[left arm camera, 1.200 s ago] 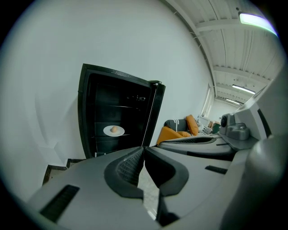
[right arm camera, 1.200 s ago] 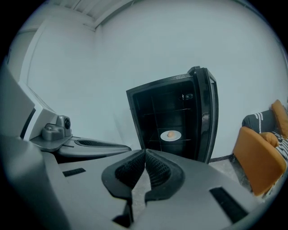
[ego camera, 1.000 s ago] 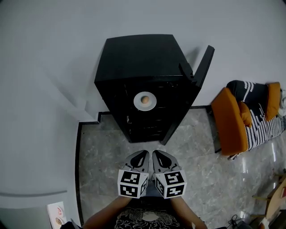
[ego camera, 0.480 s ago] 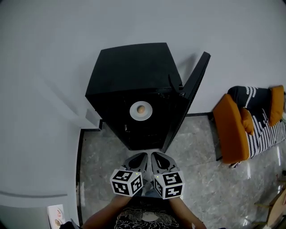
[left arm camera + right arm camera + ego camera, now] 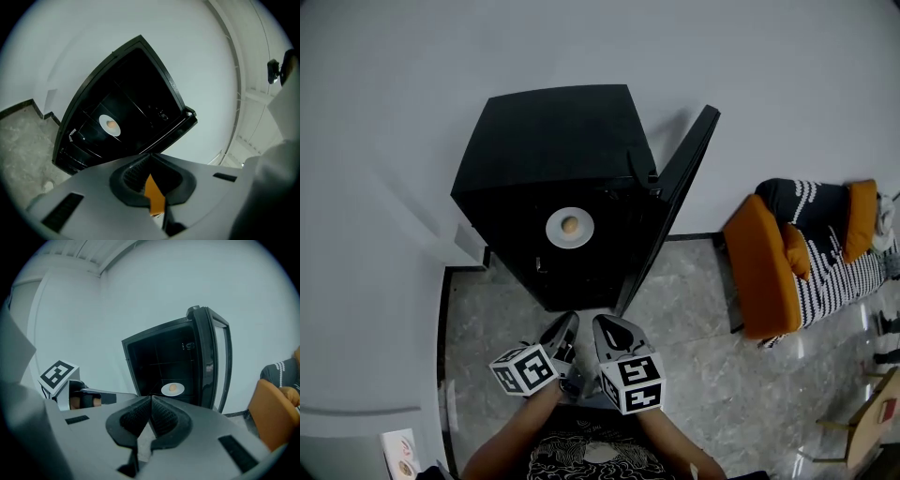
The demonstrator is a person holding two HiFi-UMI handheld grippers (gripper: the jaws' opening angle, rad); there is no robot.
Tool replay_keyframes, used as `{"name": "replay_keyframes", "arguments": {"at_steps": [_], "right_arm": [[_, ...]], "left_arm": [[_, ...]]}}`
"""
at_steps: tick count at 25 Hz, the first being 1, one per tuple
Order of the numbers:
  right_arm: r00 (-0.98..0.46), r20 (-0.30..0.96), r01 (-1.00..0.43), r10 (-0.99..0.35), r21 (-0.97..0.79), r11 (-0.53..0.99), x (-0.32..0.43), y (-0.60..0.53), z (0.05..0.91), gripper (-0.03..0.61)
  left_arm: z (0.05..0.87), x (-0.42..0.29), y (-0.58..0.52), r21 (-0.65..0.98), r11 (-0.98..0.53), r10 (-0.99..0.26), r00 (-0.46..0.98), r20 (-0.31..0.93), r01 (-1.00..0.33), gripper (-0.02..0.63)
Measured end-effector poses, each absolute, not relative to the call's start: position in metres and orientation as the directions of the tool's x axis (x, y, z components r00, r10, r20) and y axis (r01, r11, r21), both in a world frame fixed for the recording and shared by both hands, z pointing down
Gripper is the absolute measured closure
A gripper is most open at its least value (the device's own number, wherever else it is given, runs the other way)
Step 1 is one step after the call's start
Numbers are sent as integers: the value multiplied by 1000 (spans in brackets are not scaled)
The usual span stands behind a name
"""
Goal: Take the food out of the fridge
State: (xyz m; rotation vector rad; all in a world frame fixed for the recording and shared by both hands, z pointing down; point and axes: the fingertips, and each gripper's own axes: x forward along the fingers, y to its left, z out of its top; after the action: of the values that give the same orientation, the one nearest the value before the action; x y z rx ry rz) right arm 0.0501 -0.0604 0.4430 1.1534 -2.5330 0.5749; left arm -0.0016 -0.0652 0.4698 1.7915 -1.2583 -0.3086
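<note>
Black fridge (image 5: 553, 141) standing in a corner against a pale wall, on a grey marbled floor (image 5: 694, 319). Its door (image 5: 680, 202) is swung open on the right-hand side, leaving the dark interior exposed.

Task item: a small round piece of pale brown food (image 5: 569, 225) lies at the centre of a white plate (image 5: 553, 231). The plate rests on a shelf inside the fridge. In the right gripper view it sits a little toward the hinge-side edge of that shelf. What kind of food it is cannot be told.

Left gripper (image 5: 565, 330): held low in front of the person, rolled to one side so that its marker cube (image 5: 523, 367) tilts. Its jaws are closed together, with nothing from the fridge between them.

Right gripper (image 5: 609, 330): just beside the left one, pointing toward the fridge opening. Its jaws meet pad to pad and hold nothing.

Both grippers are well apart from the plate and touch no part of the fridge.

To the right of the fridge, against the same wall, stands an orange seat (image 5: 759, 272) with a black-and-white striped cover (image 5: 825, 272).
</note>
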Motion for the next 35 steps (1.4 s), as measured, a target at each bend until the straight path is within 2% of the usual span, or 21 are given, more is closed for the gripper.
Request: {"name": "replay_keyframes", "arguments": {"at_steps": [5,18,31,35], "right_arm": [[-622,444,-771,-645,-205,603,55,-65,446,557],[-613,471,-765,-635,-153,625,39,-110,460,556],[-587,496,-776,-640,-118,620,16,-163,467,556],[-577,499,-783,-646,-112,612,9,-179,469,555]], "left_arm": [[477,-1,-77,862,-75,-871,454,187,-501,598],[521,-28,-137,948,-76,-914,401,57,-309,598],[568,-52,-205,972,-43,-914,402,56,-233,594],[581,-57,-222,973,-28,-906,418,72,-229,566]]}}
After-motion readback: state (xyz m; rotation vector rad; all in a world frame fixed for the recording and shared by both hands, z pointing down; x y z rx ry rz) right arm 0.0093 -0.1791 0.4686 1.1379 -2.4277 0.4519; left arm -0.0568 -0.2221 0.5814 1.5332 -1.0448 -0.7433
